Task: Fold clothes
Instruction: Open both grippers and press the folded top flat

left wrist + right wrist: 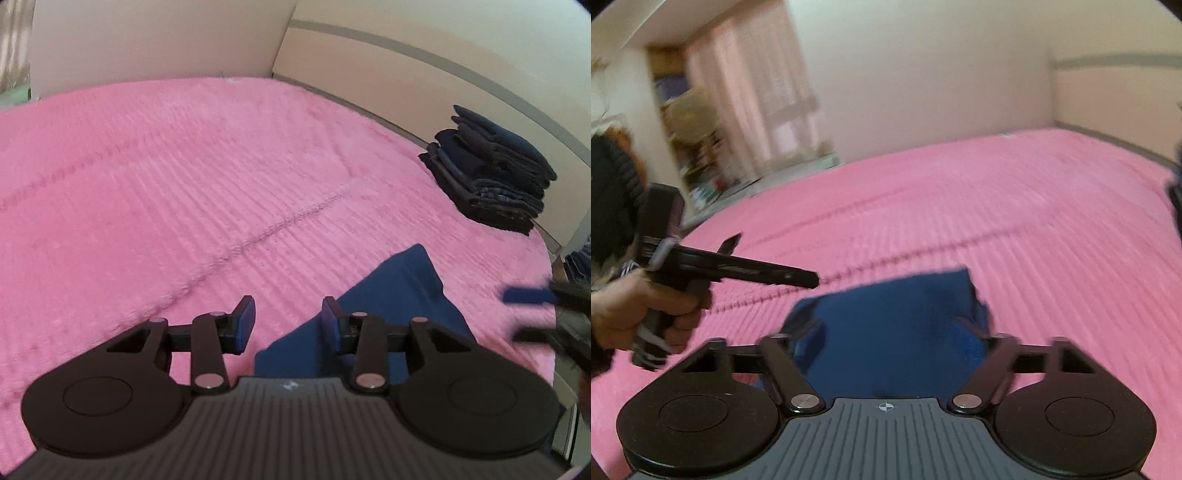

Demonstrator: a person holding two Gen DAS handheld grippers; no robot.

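A folded blue garment (399,295) lies on the pink bedspread (184,177). My left gripper (287,325) is open just left of the garment, with only bedspread showing between its pads; its right finger overlaps the garment's edge. My right gripper (513,315) appears blurred at the right edge, fingers apart and empty. In the right wrist view the garment (886,295) lies straight ahead, and the right gripper (892,328) stands wide open over its near part, its pads blurred. The left gripper (774,260), held by a hand (639,314), points in from the left.
A stack of dark folded clothes (491,173) sits at the bed's far right by the pale headboard (461,74). The pink bedspread (1015,221) spreads wide to the left and ahead. A curtain and cluttered shelves (701,122) stand beyond the bed.
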